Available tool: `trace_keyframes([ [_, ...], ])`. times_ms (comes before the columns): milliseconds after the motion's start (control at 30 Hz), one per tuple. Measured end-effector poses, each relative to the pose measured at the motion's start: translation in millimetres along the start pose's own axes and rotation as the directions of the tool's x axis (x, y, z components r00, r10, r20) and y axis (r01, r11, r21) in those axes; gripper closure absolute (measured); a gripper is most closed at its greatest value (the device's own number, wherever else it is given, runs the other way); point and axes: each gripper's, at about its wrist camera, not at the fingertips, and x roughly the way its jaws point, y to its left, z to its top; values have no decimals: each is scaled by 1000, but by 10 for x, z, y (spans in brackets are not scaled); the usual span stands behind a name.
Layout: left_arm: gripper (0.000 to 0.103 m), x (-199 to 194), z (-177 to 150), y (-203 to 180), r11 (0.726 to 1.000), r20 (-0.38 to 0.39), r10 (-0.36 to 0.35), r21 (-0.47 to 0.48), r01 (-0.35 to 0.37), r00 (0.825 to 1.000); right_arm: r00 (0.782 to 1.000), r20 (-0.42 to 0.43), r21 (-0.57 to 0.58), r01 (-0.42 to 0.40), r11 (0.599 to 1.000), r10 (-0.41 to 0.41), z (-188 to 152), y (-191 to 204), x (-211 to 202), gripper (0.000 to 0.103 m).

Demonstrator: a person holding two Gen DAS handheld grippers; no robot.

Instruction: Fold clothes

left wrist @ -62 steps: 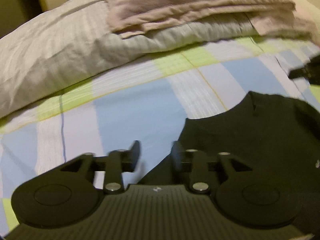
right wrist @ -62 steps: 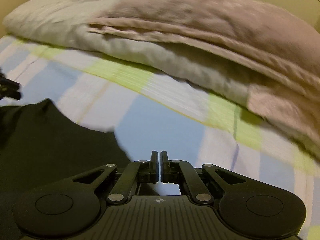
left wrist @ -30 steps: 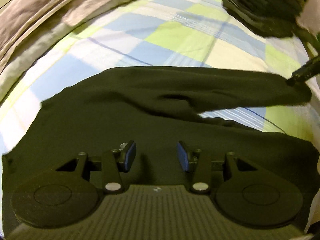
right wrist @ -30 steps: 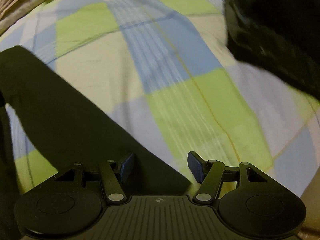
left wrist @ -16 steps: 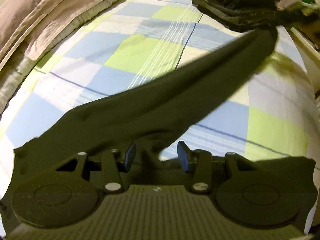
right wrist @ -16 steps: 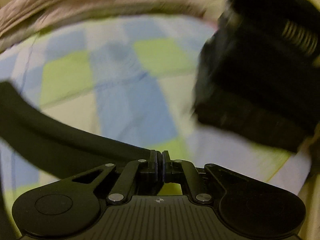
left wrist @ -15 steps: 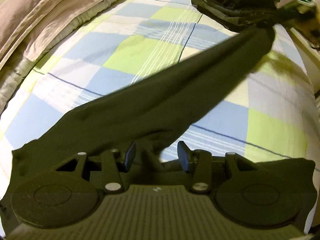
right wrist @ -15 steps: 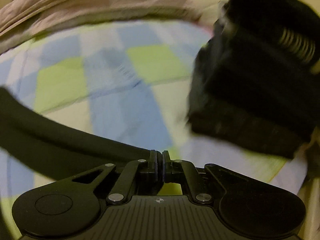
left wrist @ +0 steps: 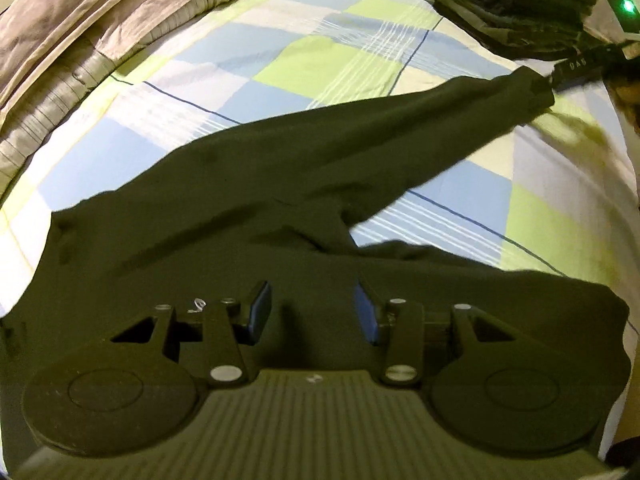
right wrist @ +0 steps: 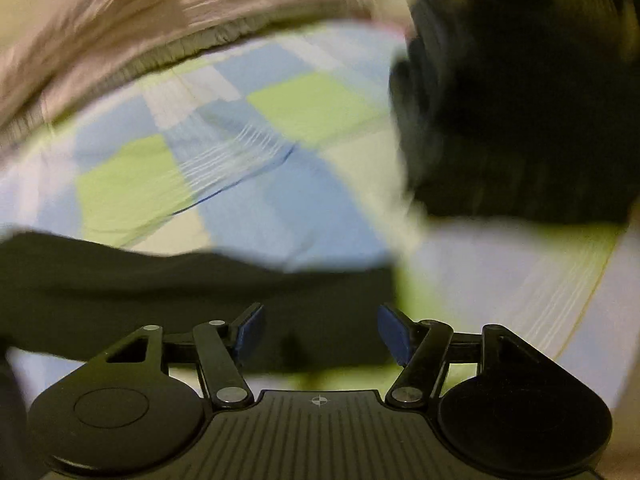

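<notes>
A dark long-sleeved garment (left wrist: 224, 216) lies on the checked bedsheet (left wrist: 320, 60). One sleeve (left wrist: 420, 128) stretches out to the far right. My left gripper (left wrist: 312, 308) is open and empty, just above the garment's body. My right gripper (right wrist: 320, 328) is open, its jaws wide apart over the sleeve's cuff end (right wrist: 304, 292), which lies flat on the sheet. In the left wrist view the right gripper's tip (left wrist: 580, 66) sits at the cuff. The right wrist view is blurred.
A stack of folded dark clothes (left wrist: 516, 0) stands at the far right of the bed, also large in the right wrist view (right wrist: 520, 100). A pink-grey quilt (left wrist: 80, 20) lies along the far left edge. A green light (left wrist: 624, 8) glows at far right.
My right gripper was shut on the sleeve's cuff half a second ago and has now opened, letting the sleeve drop flat. The sleeve lies lower and more to the right. My left gripper stays open.
</notes>
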Motion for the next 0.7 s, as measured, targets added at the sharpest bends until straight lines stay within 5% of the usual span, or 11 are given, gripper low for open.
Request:
trace_keyframes([
  [67, 62, -8, -30, -85, 1000, -1, -6, 9, 6, 1000, 993, -47, 102, -101, 990, 106, -180, 77, 16, 38],
  [167, 62, 19, -42, -258, 999, -10, -29, 39, 29, 1000, 963, -95, 97, -243, 965, 252, -403, 454, 20, 38],
  [333, 62, 38, -108, -466, 996, -23, -50, 72, 51, 999, 872, -163, -53, -476, 878, 462, -598, 1219, 71, 40],
  [400, 62, 32, -137, -461, 997, -25, -49, 62, 51, 998, 845, -211, -144, -524, 840, 491, -667, 1497, 149, 70],
  [533, 62, 8, -119, -343, 998, -11, -29, 57, 30, 1000, 818, -292, -279, -569, 774, 496, -755, 1910, 340, 72],
  [667, 62, 24, 0, -119, 997, 21, 6, 72, -7, 1000, 831, -321, -345, -550, 761, 455, -780, 2021, 420, 73],
  [700, 62, 40, 42, -56, 997, 28, 18, 76, -20, 999, 834, -327, -361, -545, 757, 445, -787, 2049, 439, 95],
])
